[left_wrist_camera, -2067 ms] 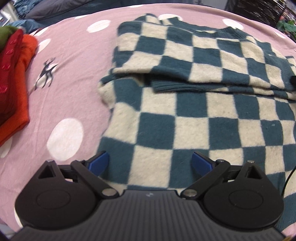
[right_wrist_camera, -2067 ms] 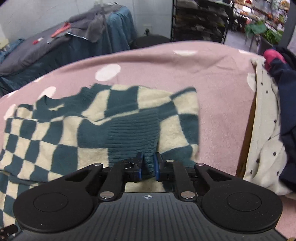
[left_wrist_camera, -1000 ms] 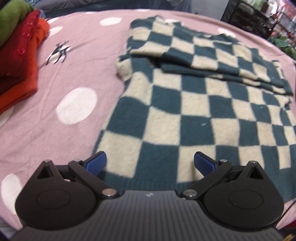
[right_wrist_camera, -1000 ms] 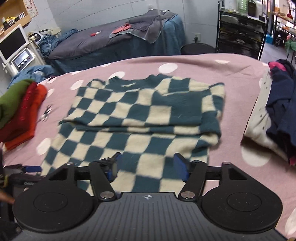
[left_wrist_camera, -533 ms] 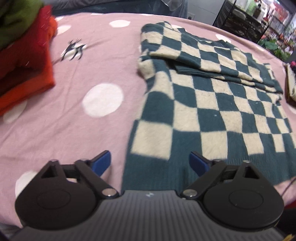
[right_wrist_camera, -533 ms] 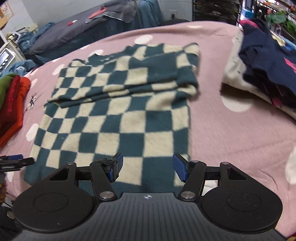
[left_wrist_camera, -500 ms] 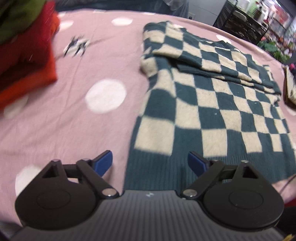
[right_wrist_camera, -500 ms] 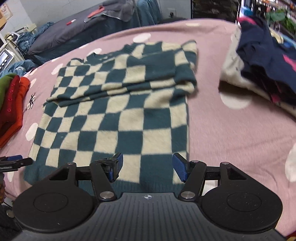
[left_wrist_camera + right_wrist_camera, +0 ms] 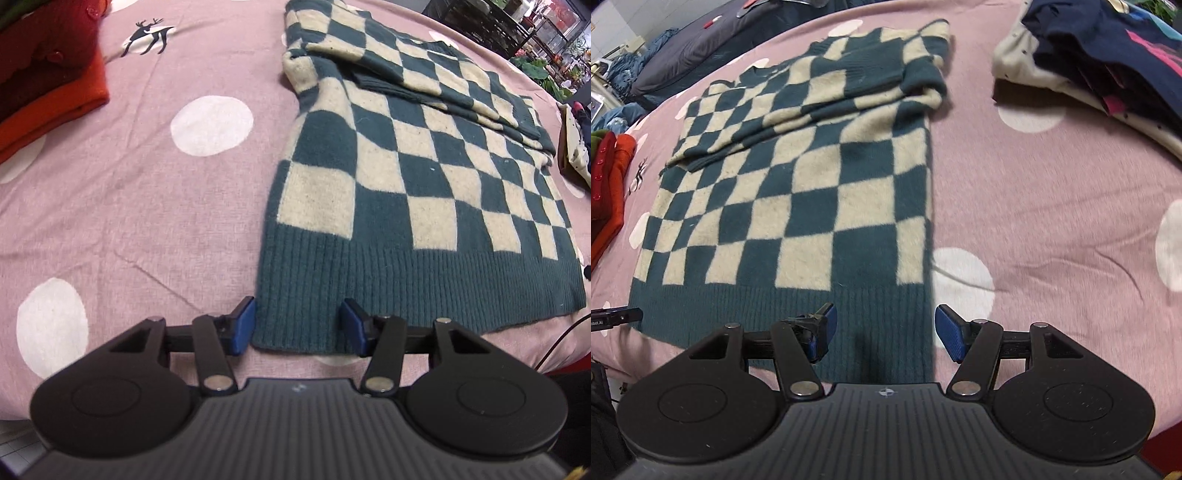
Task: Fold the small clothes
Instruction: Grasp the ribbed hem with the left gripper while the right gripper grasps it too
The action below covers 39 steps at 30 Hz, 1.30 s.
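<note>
Even indoor light, soft shadows, fisheye-bent edges, slight blur.

A green and cream checked sweater (image 9: 424, 177) lies flat on the pink spotted blanket (image 9: 147, 192), sleeves folded across its top.

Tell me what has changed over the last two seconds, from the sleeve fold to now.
The right gripper let go of the sleeve cuff and came back to the sweater's ribbed hem, now astride its right corner, jaws open. The left gripper slid to the hem's left corner; its jaws have just been closing around it. The sweater lies flat, sleeves folded across.
</note>
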Motion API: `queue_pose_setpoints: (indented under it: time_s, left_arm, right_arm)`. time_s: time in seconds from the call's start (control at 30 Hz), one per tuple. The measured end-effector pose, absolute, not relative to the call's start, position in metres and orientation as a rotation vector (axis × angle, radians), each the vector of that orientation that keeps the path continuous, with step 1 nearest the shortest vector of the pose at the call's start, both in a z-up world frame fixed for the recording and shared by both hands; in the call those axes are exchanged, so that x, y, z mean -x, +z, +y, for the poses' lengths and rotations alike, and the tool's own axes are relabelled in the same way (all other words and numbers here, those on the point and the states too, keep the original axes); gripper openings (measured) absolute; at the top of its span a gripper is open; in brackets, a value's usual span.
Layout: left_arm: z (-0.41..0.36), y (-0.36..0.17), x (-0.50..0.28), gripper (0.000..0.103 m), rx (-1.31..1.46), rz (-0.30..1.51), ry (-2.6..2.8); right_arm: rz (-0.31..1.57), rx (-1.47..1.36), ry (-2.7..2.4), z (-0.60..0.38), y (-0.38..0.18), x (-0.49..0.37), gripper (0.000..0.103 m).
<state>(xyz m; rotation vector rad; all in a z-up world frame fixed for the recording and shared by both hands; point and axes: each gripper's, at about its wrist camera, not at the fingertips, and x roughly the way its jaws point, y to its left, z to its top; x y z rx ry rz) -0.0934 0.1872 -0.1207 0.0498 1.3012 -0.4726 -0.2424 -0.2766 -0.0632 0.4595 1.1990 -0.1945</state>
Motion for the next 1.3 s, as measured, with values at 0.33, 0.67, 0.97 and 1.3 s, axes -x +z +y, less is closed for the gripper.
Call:
queue_pose_setpoints:
  time_s: [0.33,0.67,0.97,1.3]
  left_arm:
    - [0.176,-0.121,0.083,0.031,-0.086,1.364,-0.499]
    - [0.172,-0.126,0.083,0.01,-0.047,1.408,-0.552]
    - [0.164,-0.111,0.073,0.009,0.017,1.346,-0.535]
    - [0.133,-0.071,0.006,0.009,0.114,1.133,-0.479]
  right_arm:
    - [1.256,-0.509,-0.207,-0.28,-0.081,0.253,0.098]
    - [1.281,-0.487,-0.176,-0.275,-0.084,0.258,0.055]
    - [1.245,-0.519,-0.129,-0.279,-0.075,0.25,0.014]
    - [1.071,-0.502,-0.117,-0.299,-0.04,0.191,0.013]
